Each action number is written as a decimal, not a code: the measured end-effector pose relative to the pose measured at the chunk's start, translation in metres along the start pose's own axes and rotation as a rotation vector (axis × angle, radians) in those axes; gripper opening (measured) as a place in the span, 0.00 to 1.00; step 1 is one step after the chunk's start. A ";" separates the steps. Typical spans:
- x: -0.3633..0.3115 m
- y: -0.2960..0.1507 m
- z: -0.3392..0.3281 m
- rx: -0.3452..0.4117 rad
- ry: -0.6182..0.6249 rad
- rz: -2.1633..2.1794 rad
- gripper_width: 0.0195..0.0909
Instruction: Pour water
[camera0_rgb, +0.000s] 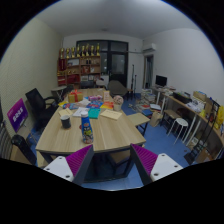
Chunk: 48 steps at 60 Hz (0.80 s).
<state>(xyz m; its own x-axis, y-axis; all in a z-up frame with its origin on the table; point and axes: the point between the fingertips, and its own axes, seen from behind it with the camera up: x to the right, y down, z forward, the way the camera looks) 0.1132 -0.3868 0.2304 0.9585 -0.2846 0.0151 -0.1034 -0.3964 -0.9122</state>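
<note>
Magenta-padded and standing spread wide, pinching nothing: so hanging the gripper (110, 160), well short of the wooden table (100, 137), with only that table's near edge and blue floor showing between the fingers (78, 160).

Looking down the length of the table. Seeing clutter heaped along its middle: papers, small coloured boxes, nothing clearly a bottle or a jug. Picking out, toward the table's left side and apart from the heap, a dark cup (65, 118) standing upright with a pale top. Taking it, as a judgement only, for the likeliest vessel in the pouring; not being able to tell whether it is holding water.

Noting a black office chair (38, 103) to the left of the table, a white stool (180, 124) to its right, and shelving (80, 66) against the wall beyond its far end.

Judging the cup to be light and stiff, perhaps smooth-walled and so liable to slip, and top-heavy if full. Advising a hold across the middle of the body, both pads flat on opposite sides, below the rim and above the base, squeezing gently and keeping it upright until tipping.
</note>
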 end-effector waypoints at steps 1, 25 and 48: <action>0.001 0.000 0.000 0.001 0.003 0.001 0.89; -0.038 -0.013 0.002 0.099 0.019 -0.019 0.89; -0.145 0.002 0.203 0.176 -0.162 -0.017 0.89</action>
<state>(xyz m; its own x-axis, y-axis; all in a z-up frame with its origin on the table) 0.0284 -0.1694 0.1428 0.9913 -0.1300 -0.0215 -0.0521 -0.2373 -0.9700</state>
